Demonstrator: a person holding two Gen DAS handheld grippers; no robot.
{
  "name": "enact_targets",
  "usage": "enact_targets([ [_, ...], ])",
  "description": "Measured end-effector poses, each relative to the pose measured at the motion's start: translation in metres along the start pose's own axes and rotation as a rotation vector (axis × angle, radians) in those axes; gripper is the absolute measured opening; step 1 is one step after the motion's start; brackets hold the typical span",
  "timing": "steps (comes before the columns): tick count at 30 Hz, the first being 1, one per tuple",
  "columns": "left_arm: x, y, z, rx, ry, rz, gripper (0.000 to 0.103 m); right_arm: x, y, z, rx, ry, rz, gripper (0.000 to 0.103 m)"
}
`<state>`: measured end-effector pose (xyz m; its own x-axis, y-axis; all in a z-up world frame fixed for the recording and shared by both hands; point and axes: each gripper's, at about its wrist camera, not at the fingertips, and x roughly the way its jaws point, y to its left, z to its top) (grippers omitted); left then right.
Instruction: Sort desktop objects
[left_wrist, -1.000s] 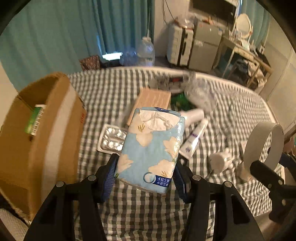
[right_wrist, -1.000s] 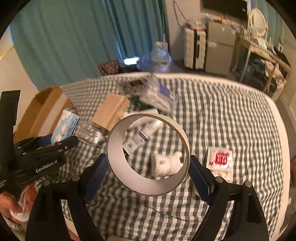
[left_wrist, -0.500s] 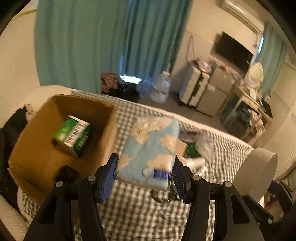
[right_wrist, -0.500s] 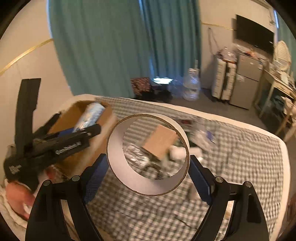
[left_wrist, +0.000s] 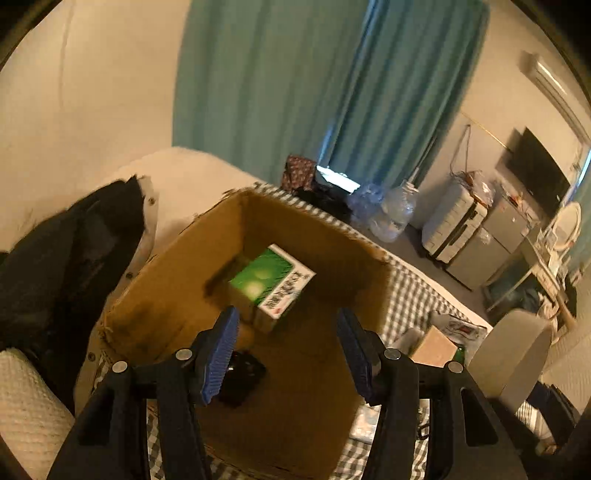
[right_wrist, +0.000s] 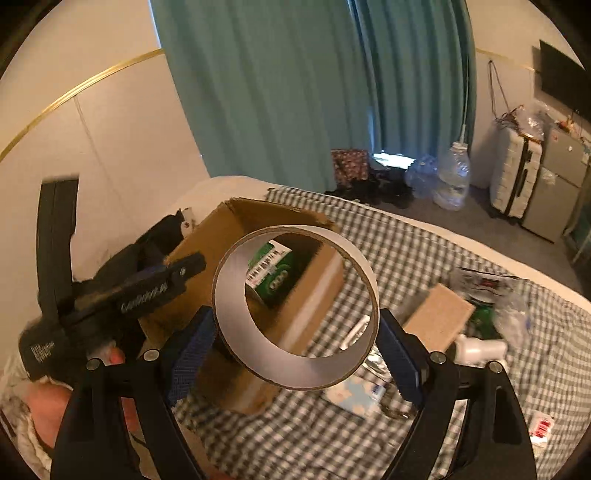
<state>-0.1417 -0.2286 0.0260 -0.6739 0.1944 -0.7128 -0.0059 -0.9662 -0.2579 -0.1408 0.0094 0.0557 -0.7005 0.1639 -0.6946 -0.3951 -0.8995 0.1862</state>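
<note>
The left wrist view looks steeply down from close above into the open cardboard box (left_wrist: 177, 295), while the right wrist view faces the same box (right_wrist: 236, 221) from farther right, both sharing its green carton (left_wrist: 271, 282) and the checked bed (right_wrist: 424, 258).

A checkered bed (right_wrist: 424, 258) carries a cardboard box (right_wrist: 306, 291), a tissue pack (right_wrist: 354, 397) and a brown carton (right_wrist: 437, 321).

Left gripper (right_wrist: 147, 291) side, at 9 o'clock in the right wrist view: white lettering, smeared, not legible.
Green box (left_wrist: 271, 284) end face, centre of the left wrist view: dark characters and a red mark, too blurred to read.
Green box (right_wrist: 269, 273) through the tape roll: barcode stripes only.
</note>
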Motion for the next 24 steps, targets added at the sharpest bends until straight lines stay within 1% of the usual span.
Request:
enact_targets([
  [2, 0.006, 0.009, 0.0, -0.016, 0.013, 0.003, 0.057, 0.009, 0.001, 0.004, 0.01, 0.006, 0.013, 0.086],
  [5, 0.016, 0.021, -0.002, -0.045, 0.042, 0.05, 0.058, 0.032, 0.007, 0.01, -0.004, 0.056, 0.041, 0.086],
  [8, 0.026, 0.032, -0.003, -0.091, 0.061, 0.083, 0.058, 0.055, 0.017, 0.014, -0.042, 0.081, 0.025, 0.086],
  [10, 0.028, 0.037, -0.003, -0.105, 0.066, 0.113, 0.06, 0.062, 0.019, 0.017, -0.031, 0.083, 0.036, 0.087],
  [11, 0.028, 0.039, -0.003, -0.109, 0.066, 0.132, 0.071, 0.068, 0.019, 0.021, -0.008, 0.083, 0.049, 0.087],
  [12, 0.028, 0.039, -0.003, -0.112, 0.063, 0.15, 0.086, 0.071, 0.018, 0.026, 0.009, 0.08, 0.052, 0.09],
  [13, 0.028, 0.04, -0.004, -0.114, 0.058, 0.17, 0.091, 0.074, 0.017, 0.032, 0.038, 0.075, 0.051, 0.099],
  [14, 0.027, 0.04, -0.004, -0.114, 0.052, 0.196, 0.095, 0.076, 0.016, 0.038, 0.053, 0.07, 0.045, 0.103],
  [15, 0.027, 0.039, -0.004, -0.11, 0.047, 0.227, 0.095, 0.076, 0.015, 0.044, 0.066, 0.059, 0.039, 0.103],
  [16, 0.027, 0.038, -0.004, -0.104, 0.045, 0.241, 0.096, 0.075, 0.014, 0.048, 0.07, 0.053, 0.04, 0.103],
  [18, 0.028, 0.035, -0.004, -0.088, 0.042, 0.243, 0.097, 0.066, 0.012, 0.054, 0.076, 0.02, 0.052, 0.103],
  [20, 0.03, 0.03, -0.006, -0.075, 0.04, 0.219, 0.097, 0.048, 0.003, 0.053, 0.094, -0.029, 0.041, 0.103],
  [22, 0.029, 0.018, -0.008, -0.04, 0.036, 0.191, 0.097, 0.029, -0.011, 0.05, 0.113, -0.071, 0.016, 0.103],
  [24, 0.023, -0.003, -0.012, 0.024, 0.019, 0.149, 0.097, 0.004, -0.033, 0.04, 0.135, -0.11, -0.027, 0.103],
])
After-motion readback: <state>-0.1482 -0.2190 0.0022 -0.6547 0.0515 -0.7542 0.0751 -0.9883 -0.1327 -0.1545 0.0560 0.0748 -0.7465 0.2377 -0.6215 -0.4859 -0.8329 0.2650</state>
